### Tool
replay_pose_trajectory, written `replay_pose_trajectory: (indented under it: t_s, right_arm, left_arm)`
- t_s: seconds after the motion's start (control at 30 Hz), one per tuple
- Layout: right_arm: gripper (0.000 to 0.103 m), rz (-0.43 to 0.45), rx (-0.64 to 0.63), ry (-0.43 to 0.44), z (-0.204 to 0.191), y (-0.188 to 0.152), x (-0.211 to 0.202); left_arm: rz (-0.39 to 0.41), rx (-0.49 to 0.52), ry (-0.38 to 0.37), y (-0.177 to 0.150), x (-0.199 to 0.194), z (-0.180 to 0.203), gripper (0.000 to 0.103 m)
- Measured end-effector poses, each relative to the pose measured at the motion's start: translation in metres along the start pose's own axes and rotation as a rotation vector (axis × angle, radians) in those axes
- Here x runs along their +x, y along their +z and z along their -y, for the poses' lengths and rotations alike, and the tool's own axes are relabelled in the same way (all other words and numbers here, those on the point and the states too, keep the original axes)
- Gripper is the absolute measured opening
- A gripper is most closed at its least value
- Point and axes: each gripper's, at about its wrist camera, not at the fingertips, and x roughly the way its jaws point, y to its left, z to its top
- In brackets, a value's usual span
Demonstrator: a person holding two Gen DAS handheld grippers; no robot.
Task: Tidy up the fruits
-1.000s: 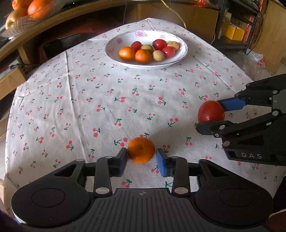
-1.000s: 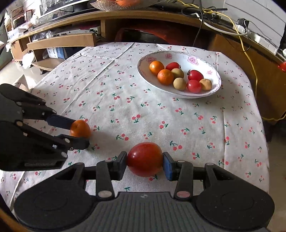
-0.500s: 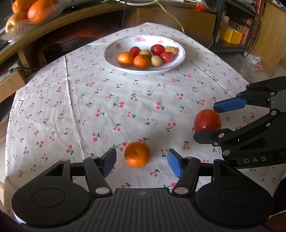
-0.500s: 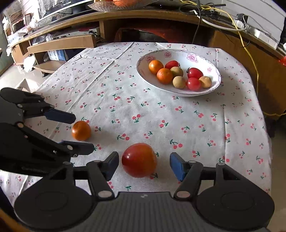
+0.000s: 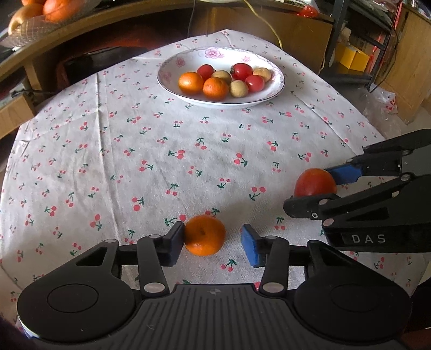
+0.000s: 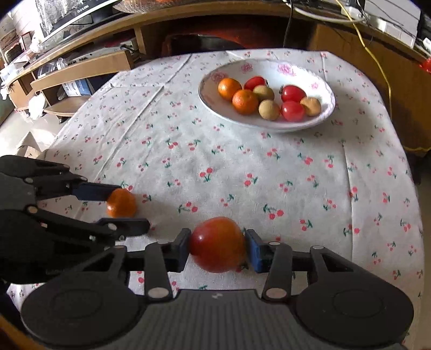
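Note:
A small orange (image 5: 204, 238) lies on the cherry-print cloth between the fingers of my left gripper (image 5: 212, 239). The left pad touches it, while the blue right pad stands a little clear, so this gripper is open. My right gripper (image 6: 218, 246) is shut on a big red fruit (image 6: 218, 243), both pads pressing its sides low over the cloth. The left wrist view shows that fruit (image 5: 313, 183) in the right gripper (image 5: 319, 189) at the right. A white flowered plate (image 6: 296, 72) at the far side holds two oranges, red tomatoes and several small brown fruits.
The clothed table (image 5: 134, 150) drops off at the left and right edges. A wooden shelf unit curves behind it, with a mesh basket of oranges (image 5: 40, 10) on top. A yellow box (image 5: 353, 58) and cables (image 6: 377, 53) sit beyond the far right.
Both grippers opened half a second ago, leaving both fruits on the cloth. Now the right one has shut on the red fruit again, and the left one has narrowed around the orange.

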Motion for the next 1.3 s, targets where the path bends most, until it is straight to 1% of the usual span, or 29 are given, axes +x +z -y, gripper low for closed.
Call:
replay_pose_trajectory:
  t_s: [0.03, 0.1, 0.13, 0.3, 0.4, 0.43, 0.47, 0.5, 0.53, 0.57, 0.6, 0.63, 0.67, 0.7, 0.73, 0.83, 0.93, 1.13, 1.3]
  right_arm:
    - [0.045, 0.002, -0.008, -0.002, -0.001, -0.001, -0.001]
    - [0.044, 0.004, -0.009, -0.007, -0.002, -0.002, -0.001]
    - [0.044, 0.007, -0.008, -0.011, -0.003, -0.002, 0.0]
    - [0.046, 0.005, -0.033, -0.018, -0.006, -0.002, 0.0]
    - [0.045, 0.012, -0.01, -0.008, -0.003, -0.003, -0.001]
    - [0.045, 0.014, -0.003, -0.004, -0.001, -0.003, -0.002]
    - [0.045, 0.017, 0.007, 0.002, 0.001, -0.003, -0.002]
    - [0.044, 0.017, 0.019, 0.009, 0.002, -0.003, -0.003]
    - [0.044, 0.015, 0.026, 0.013, 0.003, -0.003, -0.003]
    - [0.043, 0.015, 0.028, 0.011, 0.003, -0.003, -0.004]
    - [0.043, 0.016, 0.027, 0.007, 0.002, -0.004, -0.004]
    - [0.043, 0.019, 0.027, 0.003, 0.0, -0.004, -0.005]
    - [0.043, 0.022, 0.026, 0.001, -0.001, -0.005, -0.006]
    - [0.043, 0.025, 0.023, 0.0, -0.002, -0.006, -0.007]
    - [0.043, 0.028, 0.02, -0.003, -0.003, -0.006, -0.009]
    - [0.043, 0.041, 0.024, -0.016, -0.005, -0.005, -0.014]
    - [0.043, 0.061, 0.037, -0.03, -0.004, -0.001, -0.021]
    - [0.043, 0.133, 0.062, -0.04, -0.007, 0.017, -0.039]
    - [0.043, 0.178, 0.093, -0.063, -0.001, 0.035, -0.048]
  left_arm:
    - [0.003, -0.001, 0.002, -0.001, 0.0, -0.001, 0.051]
    - [0.008, 0.002, 0.015, -0.001, -0.001, -0.001, 0.043]
    - [0.012, 0.0, 0.022, -0.002, -0.001, -0.002, 0.04]
    - [0.018, 0.005, 0.043, -0.005, -0.003, 0.002, 0.041]
    - [0.021, 0.001, 0.048, -0.004, -0.003, 0.003, 0.041]
    - [0.021, 0.006, 0.05, -0.004, -0.003, 0.004, 0.042]
    - [0.02, 0.011, 0.052, -0.004, -0.002, 0.004, 0.047]
    - [0.017, 0.009, 0.048, -0.004, -0.002, 0.004, 0.055]
    - [0.012, 0.002, 0.048, -0.004, 0.0, 0.002, 0.058]
    - [0.01, -0.005, 0.048, -0.004, 0.0, 0.0, 0.061]
    - [0.007, -0.011, 0.045, -0.003, 0.0, -0.001, 0.061]
    - [0.006, -0.012, 0.041, -0.003, 0.0, -0.002, 0.057]
    - [0.007, -0.012, 0.04, -0.002, -0.001, -0.002, 0.045]
    - [0.008, -0.008, 0.043, -0.002, -0.002, -0.002, 0.041]
    - [0.008, -0.005, 0.044, -0.002, -0.003, -0.002, 0.04]
    - [0.008, -0.004, 0.046, -0.003, -0.005, -0.003, 0.04]
    - [0.037, -0.007, 0.039, 0.0, -0.013, -0.003, 0.039]
    - [0.112, -0.017, 0.028, 0.021, -0.03, 0.003, 0.039]
    - [0.147, -0.037, 0.04, 0.037, -0.033, 0.002, 0.039]
